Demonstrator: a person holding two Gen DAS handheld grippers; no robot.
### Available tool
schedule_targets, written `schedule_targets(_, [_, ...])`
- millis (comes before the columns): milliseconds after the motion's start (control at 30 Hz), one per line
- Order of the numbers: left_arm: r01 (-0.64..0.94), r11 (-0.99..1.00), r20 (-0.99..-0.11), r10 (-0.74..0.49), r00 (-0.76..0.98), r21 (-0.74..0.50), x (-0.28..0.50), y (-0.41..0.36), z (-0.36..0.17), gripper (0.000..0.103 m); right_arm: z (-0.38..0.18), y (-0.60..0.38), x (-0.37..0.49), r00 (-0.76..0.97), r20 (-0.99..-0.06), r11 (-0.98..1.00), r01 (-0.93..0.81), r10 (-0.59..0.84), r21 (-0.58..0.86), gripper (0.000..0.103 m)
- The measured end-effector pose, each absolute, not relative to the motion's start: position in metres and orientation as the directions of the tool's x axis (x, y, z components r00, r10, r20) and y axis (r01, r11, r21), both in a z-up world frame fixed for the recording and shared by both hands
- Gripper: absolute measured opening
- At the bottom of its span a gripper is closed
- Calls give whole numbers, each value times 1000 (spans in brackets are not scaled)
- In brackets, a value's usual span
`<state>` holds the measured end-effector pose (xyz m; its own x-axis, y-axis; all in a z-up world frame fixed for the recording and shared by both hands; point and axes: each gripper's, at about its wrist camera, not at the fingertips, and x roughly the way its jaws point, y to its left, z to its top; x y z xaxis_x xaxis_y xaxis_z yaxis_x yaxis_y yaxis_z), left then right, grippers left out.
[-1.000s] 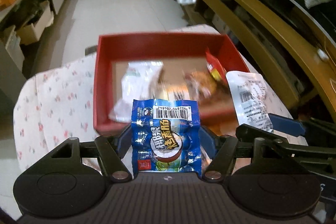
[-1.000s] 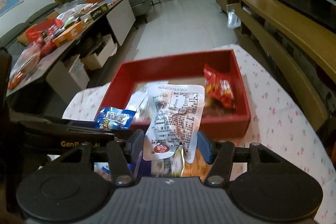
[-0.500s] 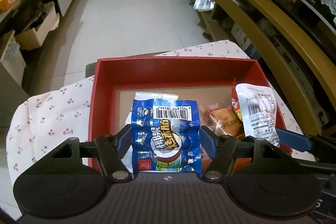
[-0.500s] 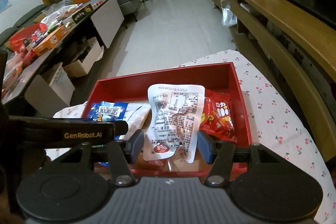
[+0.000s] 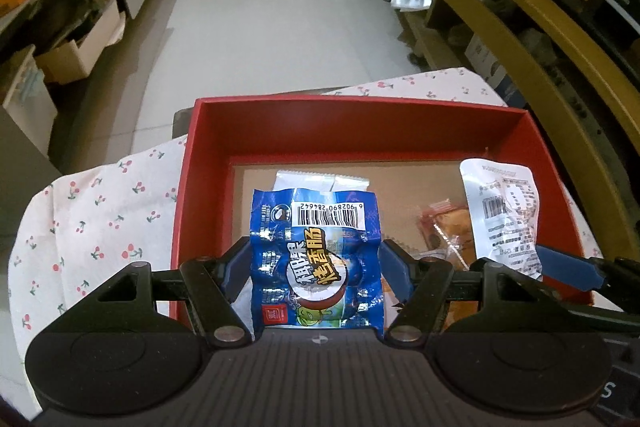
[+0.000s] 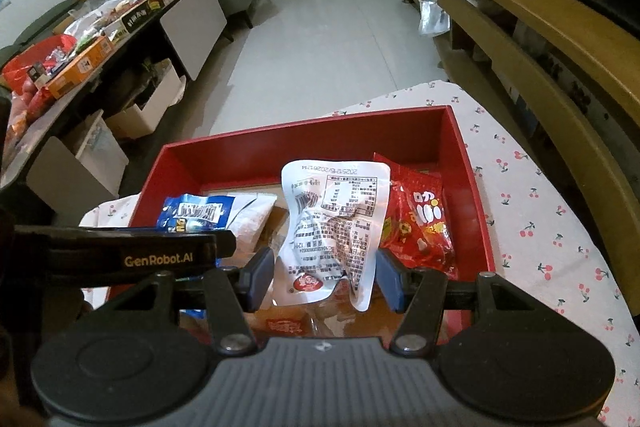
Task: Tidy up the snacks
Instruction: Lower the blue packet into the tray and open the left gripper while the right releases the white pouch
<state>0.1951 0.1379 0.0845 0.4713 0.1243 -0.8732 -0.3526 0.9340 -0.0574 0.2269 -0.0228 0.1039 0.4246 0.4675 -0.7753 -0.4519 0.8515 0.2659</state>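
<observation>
At the left of the left wrist view lies the cherry-print cloth (image 5: 92, 227) covering the table, unchanged in position. Toward the centre, the left hand-held gripper (image 5: 316, 267) is clamped on the blue snack packet (image 5: 316, 259), which over the last second has come from the near rim of the red tray (image 5: 360, 123) to a position over its cardboard floor, above a white packet (image 5: 320, 181) lying inside. An orange packet (image 5: 444, 227) rests in the tray right of centre. At the right of that view, and centre of the right wrist view, the right hand-held gripper (image 6: 326, 273) is closed on the white printed pouch (image 6: 336, 227), likewise carried forward over the tray interior; a red packet (image 6: 418, 219) lies in the tray just right of it. Assessment: both snacks are now positioned over the tray, neither released. The deposit step appears imminent; opening each gripper should drop its item among the packets already collected.
</observation>
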Motion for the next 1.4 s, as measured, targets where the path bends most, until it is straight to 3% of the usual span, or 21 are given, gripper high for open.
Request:
schedule_targets(933, [-363,932,-883,164,440,-8,195,132,70,75,77,-14,235,429,-813,879,-434,394,197,63])
schedule_targets(1400, [-364,931,-884,169,436,-2,192,132,71,81,73,-15,233,427,-829,888,-430,361,165,64])
